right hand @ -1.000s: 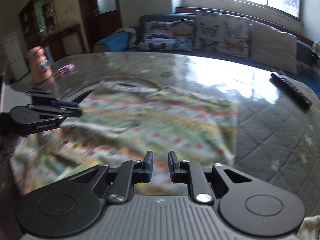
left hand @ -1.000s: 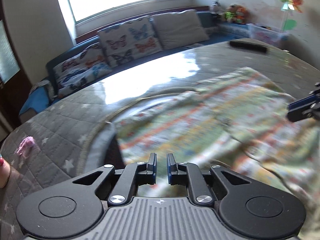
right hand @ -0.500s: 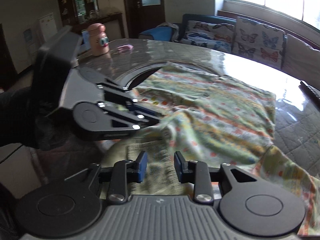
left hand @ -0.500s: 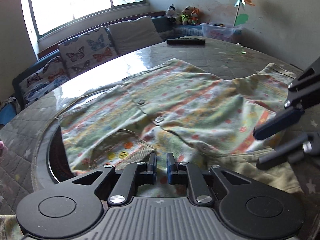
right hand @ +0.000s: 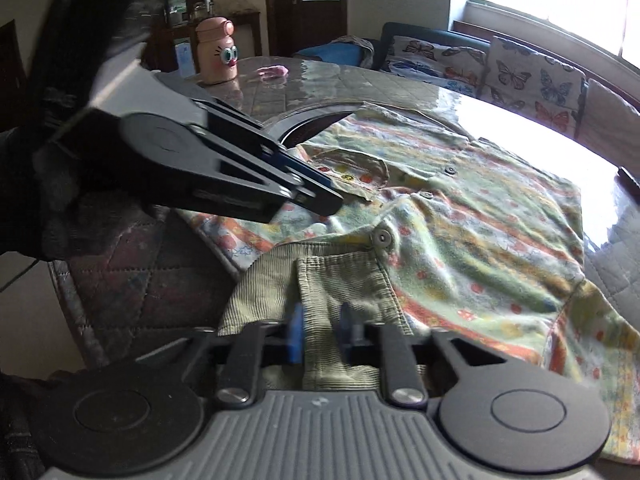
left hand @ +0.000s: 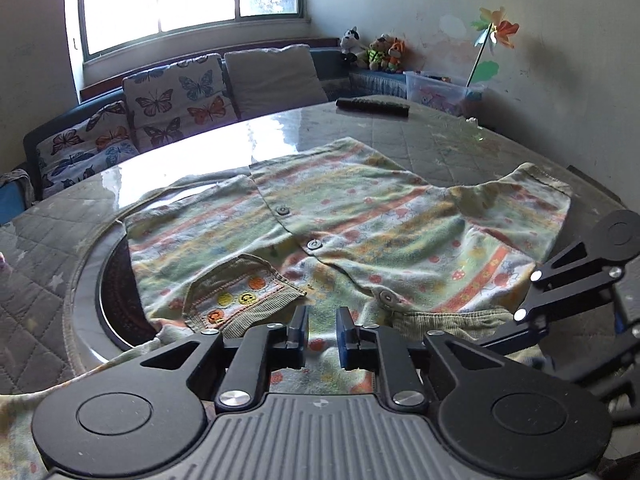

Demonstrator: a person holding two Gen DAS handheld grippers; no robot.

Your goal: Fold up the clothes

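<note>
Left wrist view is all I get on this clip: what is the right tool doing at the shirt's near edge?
Observer: The right tool straddles the shirt's corduroy collar; blur hides whether it grips.
Operator: Anything off to my left?
Observer: A peach bottle with cartoon eyes stands upright near the table's far rim.
Operator: And behind it?
Observer: A dark door with a frosted pane.

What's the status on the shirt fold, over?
Left gripper open, low over the collar end. Right gripper open, straddling the corduroy collar. Shirt spread flat, buttoned, unfolded. Remote far off, nothing blocking.
</note>
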